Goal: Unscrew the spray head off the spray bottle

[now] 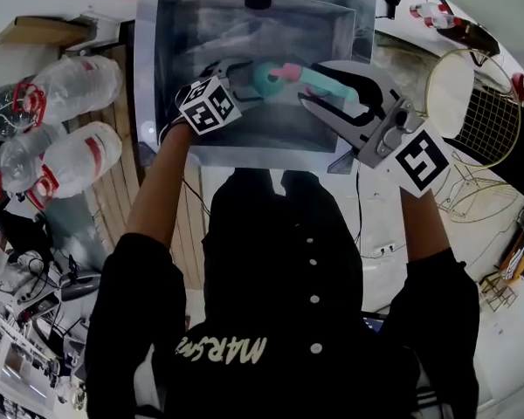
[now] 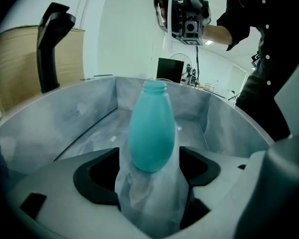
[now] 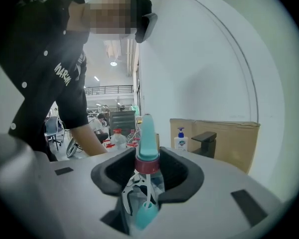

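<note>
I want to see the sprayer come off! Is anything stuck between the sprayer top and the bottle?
Nothing visible. The right gripper grips the spray head, held above the spray bottle, which the left gripper clamps in the sink. The head's tube hangs clear of the open neck, with only air between them.

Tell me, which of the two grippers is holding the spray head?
The right gripper: its jaws are shut on the teal spray head with the red collar. The left gripper clamps only the teal bottle, whose neck stands bare.
</note>
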The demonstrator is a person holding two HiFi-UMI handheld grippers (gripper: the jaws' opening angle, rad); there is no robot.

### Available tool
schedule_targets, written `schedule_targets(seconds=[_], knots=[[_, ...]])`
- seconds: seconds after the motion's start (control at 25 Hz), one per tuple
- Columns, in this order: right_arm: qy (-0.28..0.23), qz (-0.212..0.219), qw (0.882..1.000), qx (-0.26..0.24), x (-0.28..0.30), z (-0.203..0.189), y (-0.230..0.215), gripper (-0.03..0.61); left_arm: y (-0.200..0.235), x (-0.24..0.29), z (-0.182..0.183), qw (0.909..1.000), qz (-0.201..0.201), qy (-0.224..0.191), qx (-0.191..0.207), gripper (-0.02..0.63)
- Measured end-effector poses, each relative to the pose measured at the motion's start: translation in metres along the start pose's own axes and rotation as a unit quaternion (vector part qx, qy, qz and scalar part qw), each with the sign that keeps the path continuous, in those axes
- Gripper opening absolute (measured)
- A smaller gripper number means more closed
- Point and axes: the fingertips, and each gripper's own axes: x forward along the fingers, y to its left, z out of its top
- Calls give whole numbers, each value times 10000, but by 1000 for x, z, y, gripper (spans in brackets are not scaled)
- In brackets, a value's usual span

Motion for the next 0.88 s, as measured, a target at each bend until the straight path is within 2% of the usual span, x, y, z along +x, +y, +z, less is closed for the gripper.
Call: schedule_targets(seconds=[0.12,0.16,0.2,0.28,0.32,0.4,0.56,0.72,0.8,0.88], knots=[[23,-244,9997,-45,-14,7,0,164,-2,-22,7,9995,301,-18,-7,378],[42,-332,9994,-45,-20,8,-1,164,-1,-32,10,9988,492,-49,8,344],[57,-417,9991,-41,-26,9,-1,164,1,-44,14,9970,773,-94,32,275],[46,-583,9983,-87,-37,11,-2,164,13,-73,24,9878,1542,-223,45,84],[18,-669,9977,-131,-42,12,-3,164,19,-89,29,9810,1914,-315,4,49],[-23,-865,9961,-163,-54,18,-1,164,17,-122,44,9677,2441,-602,-192,29],[128,-1222,9923,-123,-87,19,8,164,-8,-180,85,9419,2962,-1358,-820,25],[-46,-1592,9872,9,-116,28,8,164,-26,-241,112,9032,3508,-1935,-1538,25],[-122,-1785,9839,4,-131,35,5,164,-34,-269,127,8848,3760,-2136,-1736,25],[-153,-1976,9802,9,-147,39,3,164,-46,-293,140,8716,3958,-2265,-1799,25]])
